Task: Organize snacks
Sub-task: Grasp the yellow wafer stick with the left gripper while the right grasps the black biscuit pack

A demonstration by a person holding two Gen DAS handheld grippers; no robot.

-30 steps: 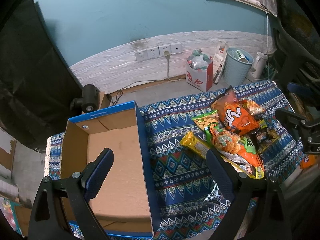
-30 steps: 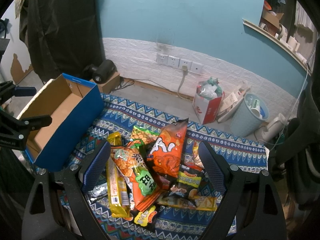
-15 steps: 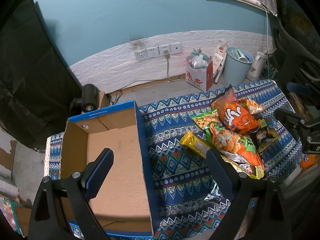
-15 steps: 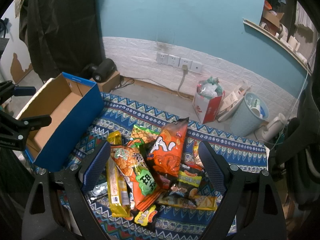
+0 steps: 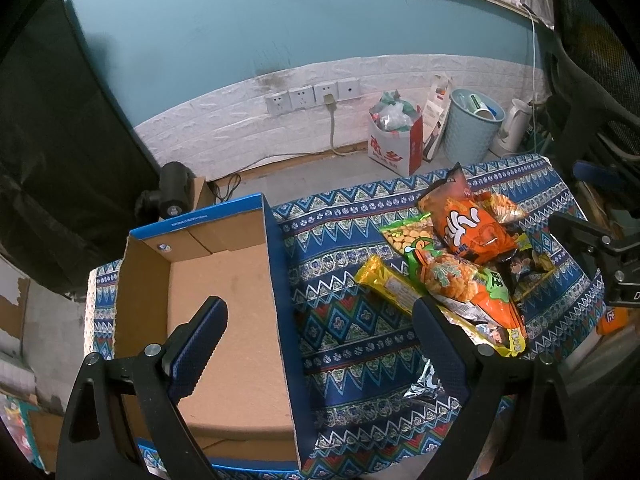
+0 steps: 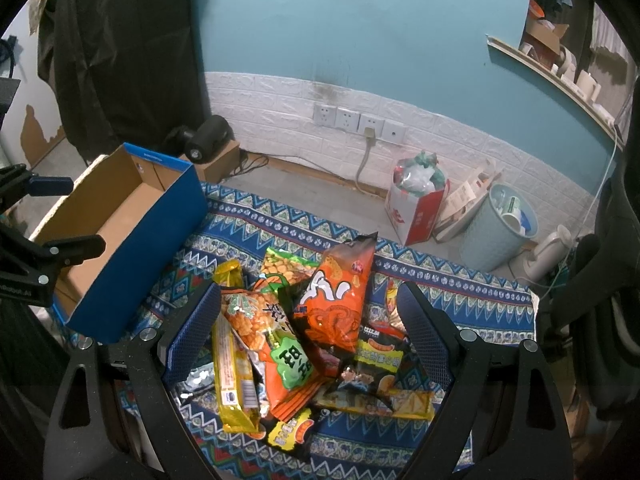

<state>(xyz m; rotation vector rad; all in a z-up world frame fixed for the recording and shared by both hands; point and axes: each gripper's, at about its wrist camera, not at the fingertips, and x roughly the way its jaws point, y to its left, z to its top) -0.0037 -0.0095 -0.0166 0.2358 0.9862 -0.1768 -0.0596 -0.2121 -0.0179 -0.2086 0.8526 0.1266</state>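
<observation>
Snacks [image 6: 304,332] are being framed between the spread, empty jaws of the right gripper [image 6: 308,328], long axes running away from them, while the left gripper [image 5: 320,344], likewise spread, is being held over the box [image 5: 224,300].

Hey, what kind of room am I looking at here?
Probably a lived-in room at home, not a lab: wall sockets above the floor, a full wastebasket, a kettle, and snack packets heaped on a patterned cloth.
</observation>
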